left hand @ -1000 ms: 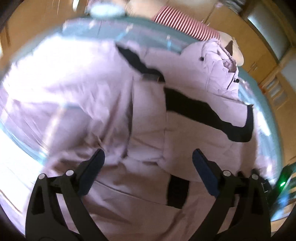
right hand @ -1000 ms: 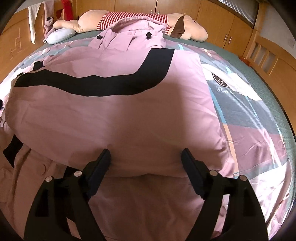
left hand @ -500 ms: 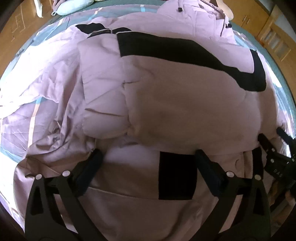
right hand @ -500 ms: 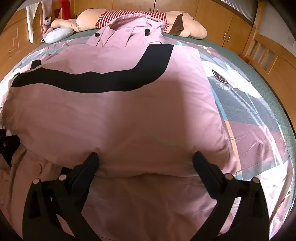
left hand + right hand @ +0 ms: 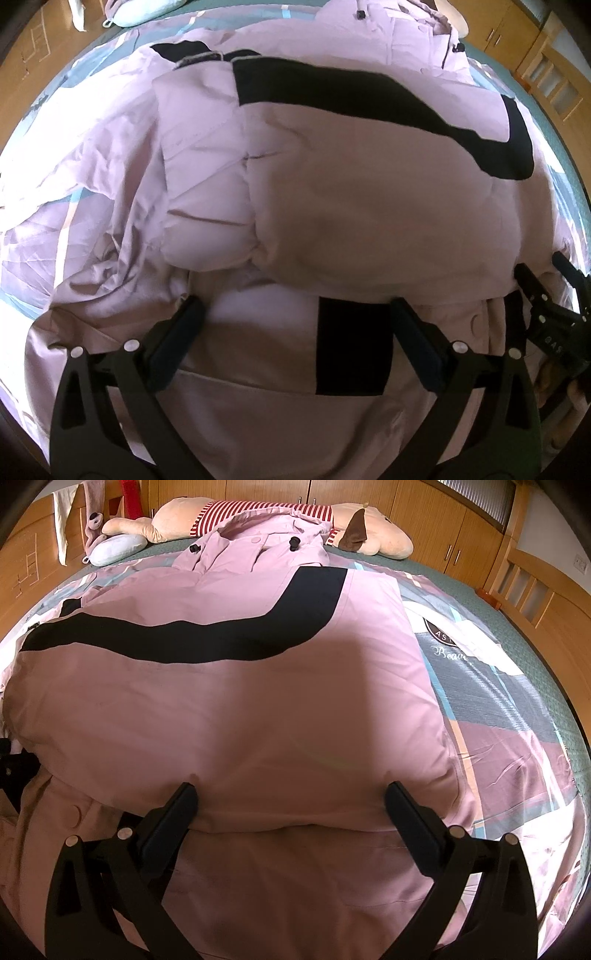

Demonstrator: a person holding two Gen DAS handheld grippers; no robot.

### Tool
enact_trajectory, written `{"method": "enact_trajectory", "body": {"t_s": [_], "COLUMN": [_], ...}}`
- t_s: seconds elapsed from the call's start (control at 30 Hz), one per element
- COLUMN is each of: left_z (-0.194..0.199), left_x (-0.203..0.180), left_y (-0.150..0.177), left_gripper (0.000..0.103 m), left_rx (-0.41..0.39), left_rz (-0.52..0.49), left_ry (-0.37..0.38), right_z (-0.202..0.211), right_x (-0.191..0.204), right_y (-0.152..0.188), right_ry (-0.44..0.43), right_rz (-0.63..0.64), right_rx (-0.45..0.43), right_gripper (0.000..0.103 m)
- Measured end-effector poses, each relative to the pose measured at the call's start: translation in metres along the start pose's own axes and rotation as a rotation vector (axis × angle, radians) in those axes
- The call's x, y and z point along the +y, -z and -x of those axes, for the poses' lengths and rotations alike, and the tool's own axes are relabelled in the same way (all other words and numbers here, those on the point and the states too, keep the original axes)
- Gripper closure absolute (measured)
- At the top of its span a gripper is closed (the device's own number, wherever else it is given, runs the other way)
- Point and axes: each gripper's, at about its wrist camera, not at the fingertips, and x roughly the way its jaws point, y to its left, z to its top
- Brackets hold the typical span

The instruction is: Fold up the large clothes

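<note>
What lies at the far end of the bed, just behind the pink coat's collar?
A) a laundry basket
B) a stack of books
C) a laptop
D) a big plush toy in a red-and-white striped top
D: a large beige plush toy in a red-and-white striped top lies behind the collar of the padded pink coat with the black stripe.

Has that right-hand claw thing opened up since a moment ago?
Yes. The right gripper spread wider: its fingers now span more of the pink coat's folded edge.

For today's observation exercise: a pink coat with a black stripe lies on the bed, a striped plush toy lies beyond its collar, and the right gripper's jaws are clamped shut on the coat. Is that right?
Not quite. The right gripper has its jaws wide open, one on each side of the coat's folded edge, as the right wrist view shows. The black stripe, the bed and the plush toy beyond the collar are as stated.
</note>
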Motion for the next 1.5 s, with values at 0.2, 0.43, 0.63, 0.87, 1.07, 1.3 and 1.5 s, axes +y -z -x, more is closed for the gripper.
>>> {"method": "enact_trajectory", "body": {"t_s": [0.2,0.43,0.63,0.87,1.07,1.3,1.5], "left_z": [0.043,-0.003,0.015,0.002,-0.004,0.025,0.113], "left_x": [-0.016,-0.016,0.0,0.0,-0.015,0.003,0.134], "left_y": [0.003,0.004,-0.004,-0.006,-0.007,-0.011,-0.055], "left_gripper": [0.002,0.002,0.002,0.002,0.002,0.002,0.002], "left_rx": [-0.225,-0.026,-0.083,-0.022,-0.034,-0.076,-0.417], "left_rz": [-0.109,-0.117,-0.035,-0.033,-0.1,-0.042,0.225], "left_ry": [-0.021,-0.023,0.058,0.049,-0.021,0.045,0.107], "right_z": [-0.001,-0.001,-0.001,-0.002,-0.002,-0.004,-0.005], "right_x": [0.0,0.0,0.0,0.0,0.0,0.001,0.002], "right_y": [0.0,0.0,-0.001,-0.001,-0.001,-0.002,-0.001], "right_ry": [0.0,0.003,0.003,0.005,0.009,0.006,0.003], "right_rz": [0.001,0.002,0.002,0.003,0.003,-0.002,-0.004], "right_rx": [-0.001,-0.002,-0.003,-0.005,-0.008,-0.01,-0.019], "right_gripper": [0.001,0.001,0.001,0.001,0.001,0.001,0.001]}}
